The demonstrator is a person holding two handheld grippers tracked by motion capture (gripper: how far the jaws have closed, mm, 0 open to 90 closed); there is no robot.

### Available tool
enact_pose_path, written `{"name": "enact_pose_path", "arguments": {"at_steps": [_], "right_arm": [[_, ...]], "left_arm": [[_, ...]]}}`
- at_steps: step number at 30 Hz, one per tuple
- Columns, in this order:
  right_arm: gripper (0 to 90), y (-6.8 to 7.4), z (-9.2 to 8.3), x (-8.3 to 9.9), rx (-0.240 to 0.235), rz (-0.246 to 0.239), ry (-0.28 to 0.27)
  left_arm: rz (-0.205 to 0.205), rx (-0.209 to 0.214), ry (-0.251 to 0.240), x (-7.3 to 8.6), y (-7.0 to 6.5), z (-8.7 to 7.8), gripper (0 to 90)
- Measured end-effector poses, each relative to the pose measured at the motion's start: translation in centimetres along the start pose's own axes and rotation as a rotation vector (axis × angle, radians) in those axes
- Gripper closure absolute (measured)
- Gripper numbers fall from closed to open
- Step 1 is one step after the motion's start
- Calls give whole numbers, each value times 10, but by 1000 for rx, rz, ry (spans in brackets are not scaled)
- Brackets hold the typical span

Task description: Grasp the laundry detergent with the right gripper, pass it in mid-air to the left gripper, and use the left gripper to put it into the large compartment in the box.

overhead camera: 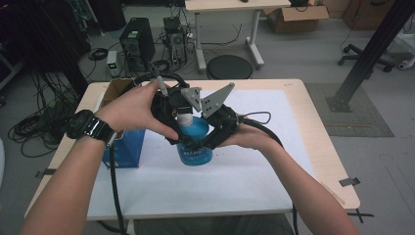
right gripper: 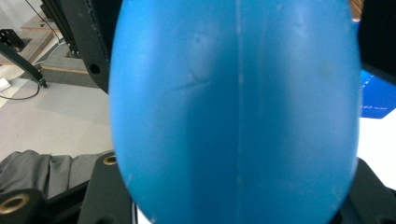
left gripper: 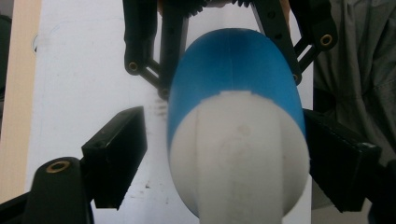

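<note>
A: Forearms come in low; both hands meet mid-table at the blue bottle (overhead camera: 195, 142), upright on the white mat (overhead camera: 254, 161).

B: Tongs?

A: Right gripper (overhead camera: 221, 128) clamps the bottle's body. Left gripper (overhead camera: 180, 113) straddles the white cap (left gripper: 238, 158), jaws apart, one side gapped.

B: Step?

A: Probably uncapping. Next: close on cap, twist, body held firm. Blue box (overhead camera: 125, 147) sits beyond-left.
</note>
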State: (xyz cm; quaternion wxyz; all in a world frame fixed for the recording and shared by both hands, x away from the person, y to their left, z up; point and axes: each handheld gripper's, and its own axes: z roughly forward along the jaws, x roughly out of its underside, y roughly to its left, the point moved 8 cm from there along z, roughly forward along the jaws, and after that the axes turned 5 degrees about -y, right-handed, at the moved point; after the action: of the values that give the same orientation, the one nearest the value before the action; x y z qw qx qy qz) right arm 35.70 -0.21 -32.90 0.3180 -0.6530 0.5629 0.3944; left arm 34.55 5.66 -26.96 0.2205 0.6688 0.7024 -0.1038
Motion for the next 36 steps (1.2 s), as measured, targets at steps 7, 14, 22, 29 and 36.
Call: {"name": "enact_pose_path", "arguments": {"at_steps": [7, 14, 22, 29, 36], "right_arm": [[433, 1, 0, 0, -2, 1, -1], [433, 1, 1, 1, 1, -3, 10], [433, -1, 0, 1, 8, 0, 6], [432, -2, -1, 2, 18, 3, 13], [433, -3, 0, 4, 22, 6, 26]], "left_arm": [[0, -2, 5, -1, 0, 1, 228], [12, -3, 15, -1, 0, 1, 264], [16, -14, 24, -2, 1, 0, 301], [18, -1, 15, -2, 0, 1, 353], [0, 13, 16, -1, 0, 3, 378]]}}
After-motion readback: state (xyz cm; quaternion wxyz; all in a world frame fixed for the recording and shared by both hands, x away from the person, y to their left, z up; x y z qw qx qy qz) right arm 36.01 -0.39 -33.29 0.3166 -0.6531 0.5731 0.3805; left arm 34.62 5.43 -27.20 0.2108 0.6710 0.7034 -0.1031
